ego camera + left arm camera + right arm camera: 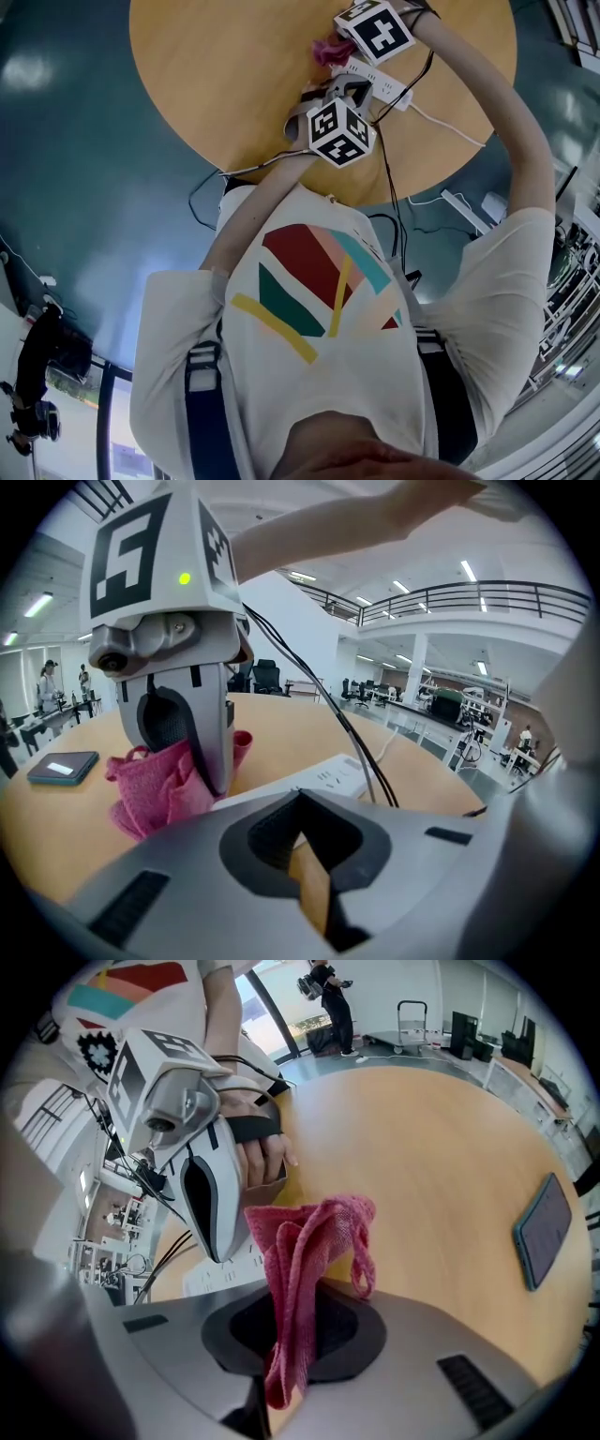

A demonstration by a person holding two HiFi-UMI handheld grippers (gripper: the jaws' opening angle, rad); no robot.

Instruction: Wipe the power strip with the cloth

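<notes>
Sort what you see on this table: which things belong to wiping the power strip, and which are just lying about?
Belongs to the job: power strip; pink cloth, clamped in the right gripper; left gripper, shut, beside the strip.
Just lying about: phone on the table, apart from the strip.

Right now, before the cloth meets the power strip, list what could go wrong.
The cloth is pinched in the right gripper as a narrow bunch with a loose loop; it could slip or wipe little. Black cables hang across the power strip and might snag. The shut left gripper does not clamp the strip, which may slide.
</notes>
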